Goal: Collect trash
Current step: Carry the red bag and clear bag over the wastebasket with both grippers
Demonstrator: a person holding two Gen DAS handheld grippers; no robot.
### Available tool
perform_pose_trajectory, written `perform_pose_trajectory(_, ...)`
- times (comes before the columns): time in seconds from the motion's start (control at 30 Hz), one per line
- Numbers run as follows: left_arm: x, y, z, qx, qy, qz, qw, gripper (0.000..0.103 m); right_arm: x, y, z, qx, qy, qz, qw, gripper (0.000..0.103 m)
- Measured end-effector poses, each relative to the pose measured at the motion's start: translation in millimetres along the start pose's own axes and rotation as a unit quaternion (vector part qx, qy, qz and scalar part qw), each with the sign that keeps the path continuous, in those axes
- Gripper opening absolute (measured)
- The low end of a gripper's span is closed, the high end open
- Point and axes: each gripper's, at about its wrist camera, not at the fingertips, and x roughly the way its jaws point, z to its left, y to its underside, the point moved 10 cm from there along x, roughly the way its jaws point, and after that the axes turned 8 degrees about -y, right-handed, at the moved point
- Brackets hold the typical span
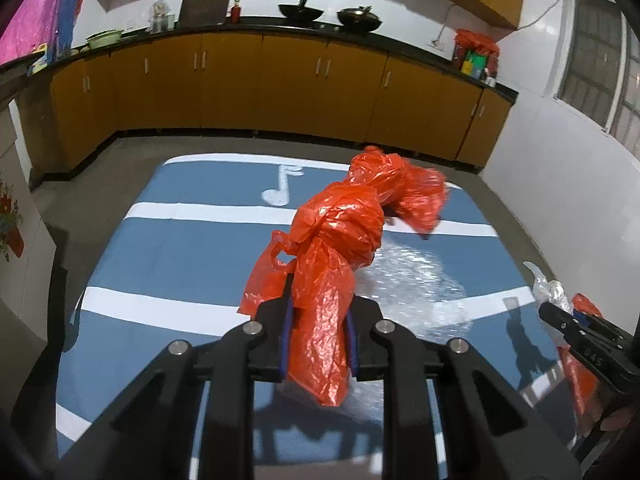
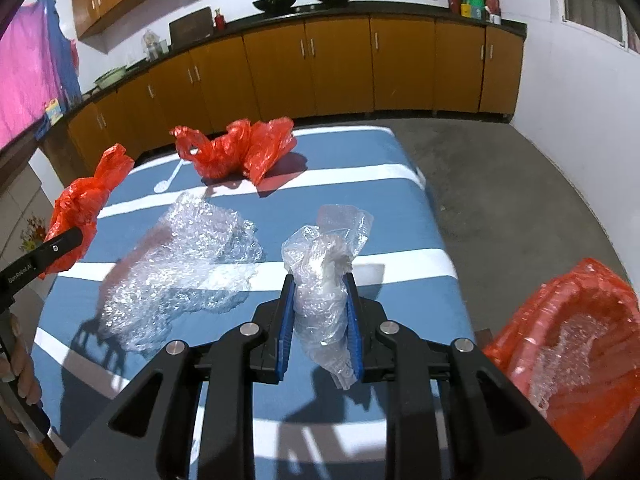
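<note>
Presently, the clear plastic wad [image 2: 322, 280] sits clamped between the blue pads of the right tongs [image 2: 320, 312], its long axis running roughly along the fingers, crinkled and translucent, held above the tabletop [image 2: 400, 216]. The red-lined bin [image 2: 576, 360] lies to the right of those tongs and lower, off the tabletop's right edge, its mouth open with clear film already inside; the right hand is judged the nearer to it, and the coming drop turns on carrying the wad rightward over that opening. The left tongs [image 1: 318, 320] are closed on a twisted red plastic bag [image 1: 340, 248], thin and glossy, knotted into a rope-like length that extends forward from the fingers and clear of the surface. A sheet of bubble wrap [image 2: 180, 264] lies loose on the tabletop between the two tongs, bumpy and reflective. A second crumpled red bag [image 2: 240, 150] rests near the far edge. The cover is blue cloth with white stripes. Both loose items remain uncollected.
</note>
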Motion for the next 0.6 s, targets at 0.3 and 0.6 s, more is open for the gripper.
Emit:
perform_pose_trajectory(0.3,-36,3,-54,0.027,0.050,-0.013,0.9983,0.021,-48,3,-21,0.022,0.013,-0.035,0.999,0.024)
perform_pose_trajectory(0.6,-60,12,-114,0.055,0.100,-0.018,0.9933,0.021,-87,4,-46,0.041,0.033,-0.065,0.996,0.024)
